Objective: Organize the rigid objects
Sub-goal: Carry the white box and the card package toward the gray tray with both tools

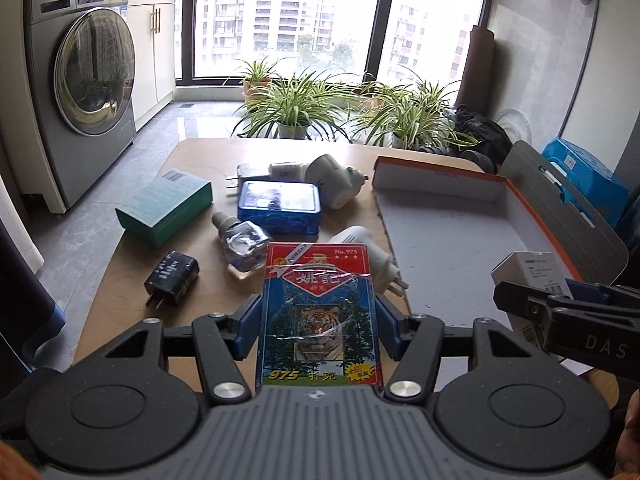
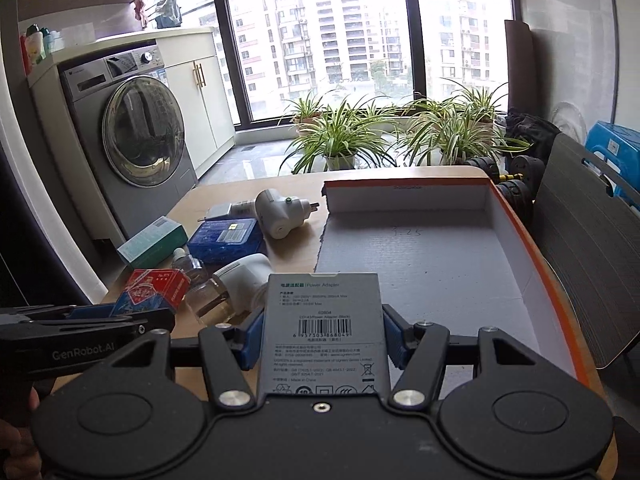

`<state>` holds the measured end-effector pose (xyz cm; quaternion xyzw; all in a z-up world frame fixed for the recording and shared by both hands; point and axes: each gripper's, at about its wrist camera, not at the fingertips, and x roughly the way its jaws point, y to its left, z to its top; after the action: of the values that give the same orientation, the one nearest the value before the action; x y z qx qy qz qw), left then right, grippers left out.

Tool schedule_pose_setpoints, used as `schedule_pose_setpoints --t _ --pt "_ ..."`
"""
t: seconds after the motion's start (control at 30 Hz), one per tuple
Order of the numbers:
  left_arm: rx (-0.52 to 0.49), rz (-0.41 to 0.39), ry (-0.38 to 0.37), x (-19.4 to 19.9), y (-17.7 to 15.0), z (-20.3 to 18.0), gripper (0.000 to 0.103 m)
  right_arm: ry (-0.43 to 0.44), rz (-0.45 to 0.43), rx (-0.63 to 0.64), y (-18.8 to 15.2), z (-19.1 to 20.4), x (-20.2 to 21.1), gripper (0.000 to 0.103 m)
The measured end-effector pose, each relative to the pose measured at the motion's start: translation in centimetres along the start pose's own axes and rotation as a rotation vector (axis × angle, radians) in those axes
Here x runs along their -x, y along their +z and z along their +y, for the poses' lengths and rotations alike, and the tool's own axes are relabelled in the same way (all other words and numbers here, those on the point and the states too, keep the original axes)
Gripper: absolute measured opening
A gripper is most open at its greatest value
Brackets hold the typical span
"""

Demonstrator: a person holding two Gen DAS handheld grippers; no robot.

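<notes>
My left gripper (image 1: 319, 320) is shut on a red and blue playing card pack (image 1: 320, 280) with a tiger on it, held above the wooden table (image 1: 132, 304). My right gripper (image 2: 323, 332) is shut on a grey power adapter box (image 2: 324, 308), held near the front edge of an open white cardboard box (image 2: 420, 264) with an orange rim. In the left wrist view the right gripper (image 1: 560, 312) and its adapter box (image 1: 528, 268) appear at the right. The right wrist view shows the left gripper (image 2: 120, 320) with the card pack (image 2: 156, 288) at the left.
On the table lie a teal box (image 1: 164, 208), a blue tin (image 1: 280, 204), a black charger (image 1: 172, 284), a glass bottle (image 1: 244, 244) and two white plug-in devices (image 1: 336, 184) (image 1: 368, 248). A grey chair (image 2: 580, 260) stands right of the table. Potted plants (image 1: 296, 108) stand beyond it.
</notes>
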<state>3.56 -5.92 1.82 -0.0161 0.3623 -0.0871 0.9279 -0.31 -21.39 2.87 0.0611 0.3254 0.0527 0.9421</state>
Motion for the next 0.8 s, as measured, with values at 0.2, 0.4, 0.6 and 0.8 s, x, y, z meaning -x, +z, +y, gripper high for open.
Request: schedule_pose_setpoints --t 0.2,0.4,0.6,0.8 --pt "-0.026 0.0 -0.063 -0.2 0.8 -2.9 0.06 -0.043 -0.023 -0.045 0.4 -2.6 1.1 0.07" --pt "-0.052 -0.004 -0.096 -1.2 1.9 -5.0 0.06 -0.064 -0.041 -0.069 1.0 -4.3 1.5 0.07" --pt "-0.07 -0.011 -0.105 -1.9 2.8 -6.2 0.06 -0.071 -0.059 -0.076 1.7 -5.3 1.3 0.07" --pt "-0.063 -0.01 -0.1 -2.3 3.3 -6.6 0.06 -0.072 -0.059 -0.077 2.1 -5.6 0.8 0.07"
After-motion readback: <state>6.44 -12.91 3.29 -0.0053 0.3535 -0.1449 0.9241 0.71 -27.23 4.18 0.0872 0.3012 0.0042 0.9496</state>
